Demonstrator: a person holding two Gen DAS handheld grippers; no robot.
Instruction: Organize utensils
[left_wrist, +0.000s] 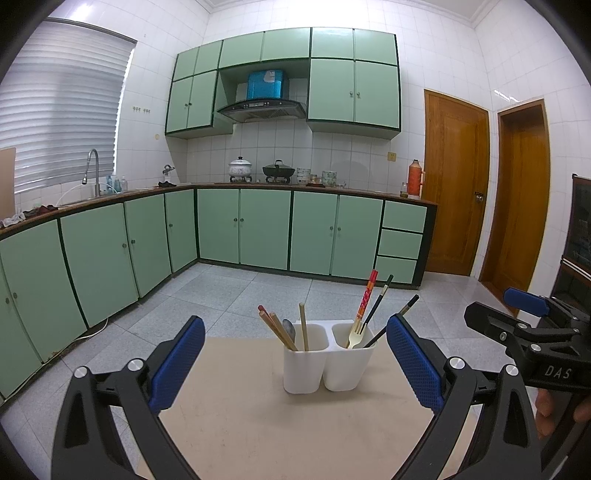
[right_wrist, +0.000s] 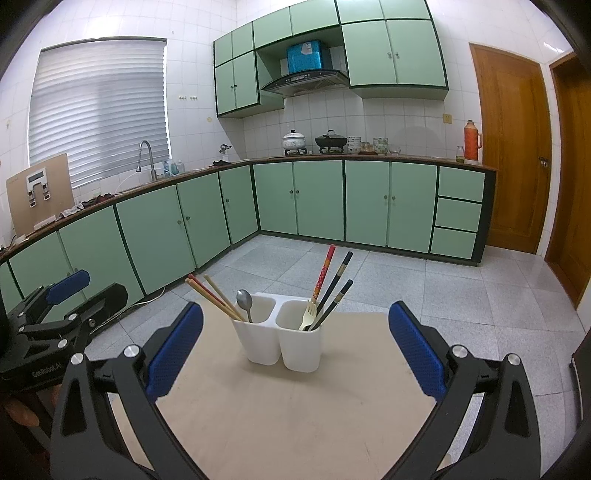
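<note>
A white two-cup holder (left_wrist: 325, 356) stands on the tan bench (left_wrist: 295, 424), near its far edge. Its left cup holds wooden chopsticks (left_wrist: 277, 328) and a metal spoon (right_wrist: 244, 301); its right cup holds a cream fork (left_wrist: 355, 332), a red chopstick (left_wrist: 366, 299) and dark chopsticks (right_wrist: 334, 295). The left gripper (left_wrist: 295, 363) is spread wide and empty, near the holder but not touching it. The right gripper (right_wrist: 295, 349) is likewise spread wide and empty. Green cabinets (left_wrist: 258, 229) line the walls beyond.
</note>
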